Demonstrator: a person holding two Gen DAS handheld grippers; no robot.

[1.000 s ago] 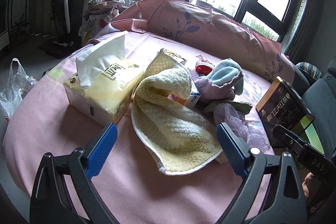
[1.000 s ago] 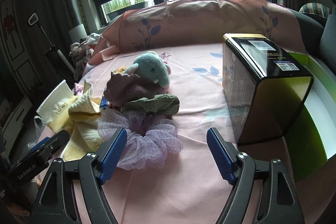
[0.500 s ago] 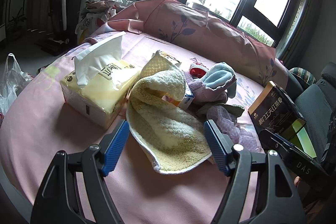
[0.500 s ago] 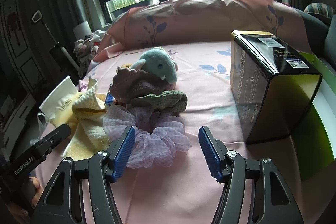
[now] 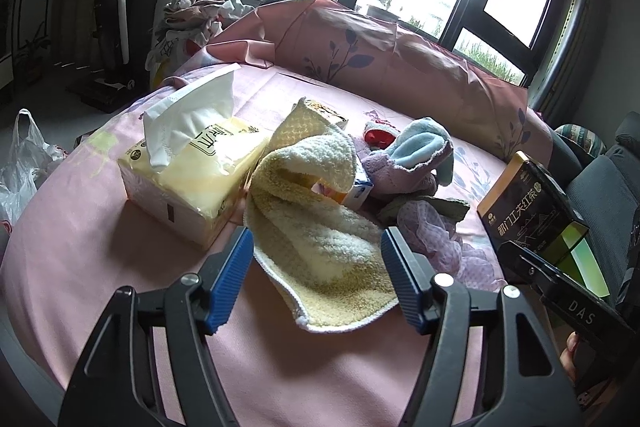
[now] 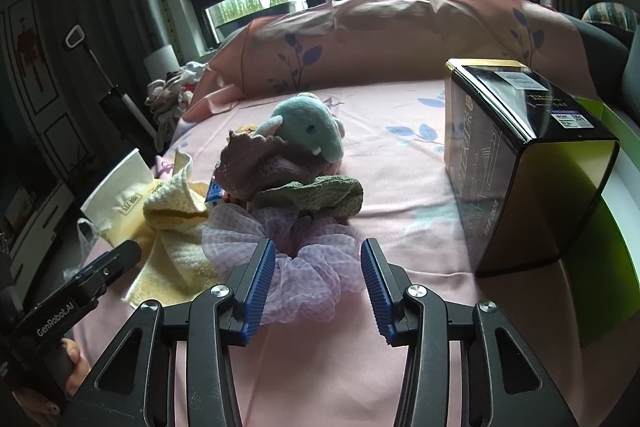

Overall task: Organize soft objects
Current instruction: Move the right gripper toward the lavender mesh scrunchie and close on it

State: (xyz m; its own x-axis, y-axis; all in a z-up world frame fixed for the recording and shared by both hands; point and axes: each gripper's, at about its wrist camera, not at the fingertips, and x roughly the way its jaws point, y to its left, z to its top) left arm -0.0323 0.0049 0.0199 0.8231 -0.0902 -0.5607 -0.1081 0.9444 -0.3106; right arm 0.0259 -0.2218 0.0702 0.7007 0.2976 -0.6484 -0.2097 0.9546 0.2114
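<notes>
Nothing is sorted yet; my left hand-held gripper (image 5: 316,275) gapes around the yellow towel (image 5: 320,227); my right hand-held gripper (image 6: 318,287) gapes around the purple scrunchie (image 6: 304,267); both lie heaped on the bed (image 6: 400,195).

Both jaws are narrowing! The left gripper (image 5: 316,277) has pushed in, now straddling the yellow towel's (image 5: 320,239) near edge, while the right gripper (image 6: 318,287) closes in around the purple mesh scrunchie (image 6: 304,267).
</notes>
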